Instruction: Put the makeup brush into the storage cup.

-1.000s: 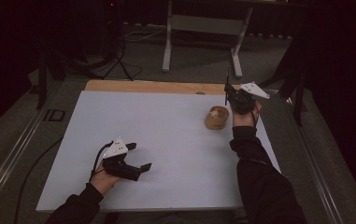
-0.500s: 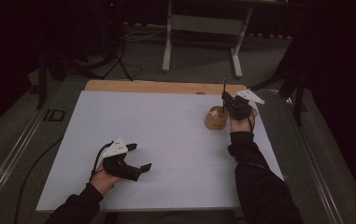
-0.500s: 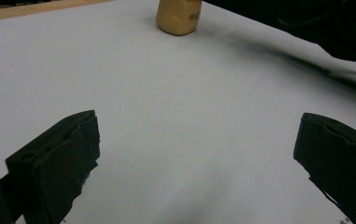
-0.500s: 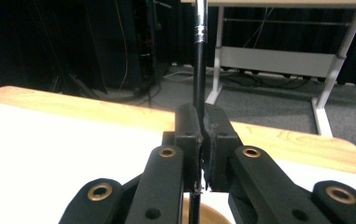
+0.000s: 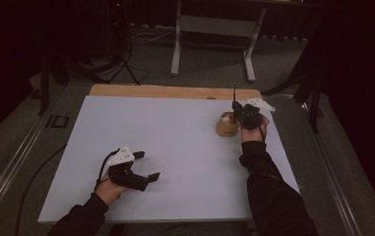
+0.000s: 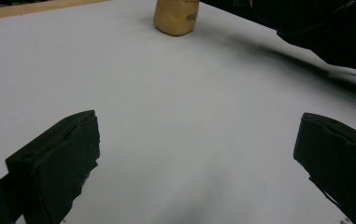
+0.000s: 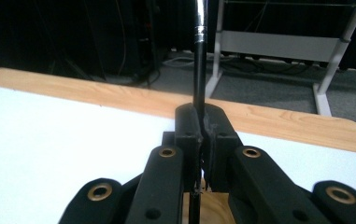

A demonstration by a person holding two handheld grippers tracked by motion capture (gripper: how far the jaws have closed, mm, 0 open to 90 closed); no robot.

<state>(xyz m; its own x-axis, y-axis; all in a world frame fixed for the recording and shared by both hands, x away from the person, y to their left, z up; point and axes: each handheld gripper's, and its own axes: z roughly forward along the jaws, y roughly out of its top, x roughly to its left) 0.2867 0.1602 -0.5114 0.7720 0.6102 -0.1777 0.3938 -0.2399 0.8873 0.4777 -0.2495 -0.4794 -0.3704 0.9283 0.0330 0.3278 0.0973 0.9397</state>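
Note:
A tan wooden pot (image 5: 227,124) stands on the white sheet (image 5: 175,142) at the right, also near the top of the left gripper view (image 6: 175,18). My right gripper (image 5: 239,110) hovers just above and beside it, shut on a thin black rod (image 5: 234,93) that points up. In the right gripper view the jaws (image 7: 202,116) pinch that rod (image 7: 199,70), which has a silver band, and the pot's wood (image 7: 213,205) shows below them. My left gripper (image 5: 146,165) rests at the near left, open, with bare sheet between its fingers (image 6: 199,154).
The sheet lies on a wooden tabletop whose far edge (image 5: 175,92) shows behind it. Beyond, on the dark floor, stand a white metal frame (image 5: 214,24) and a tripod (image 5: 121,54) with cables. A dark sleeve (image 6: 306,23) crosses the left gripper view's top right.
My right gripper has come down and a little left with the rod, closer to the tan pot. The left gripper has stayed where it was.

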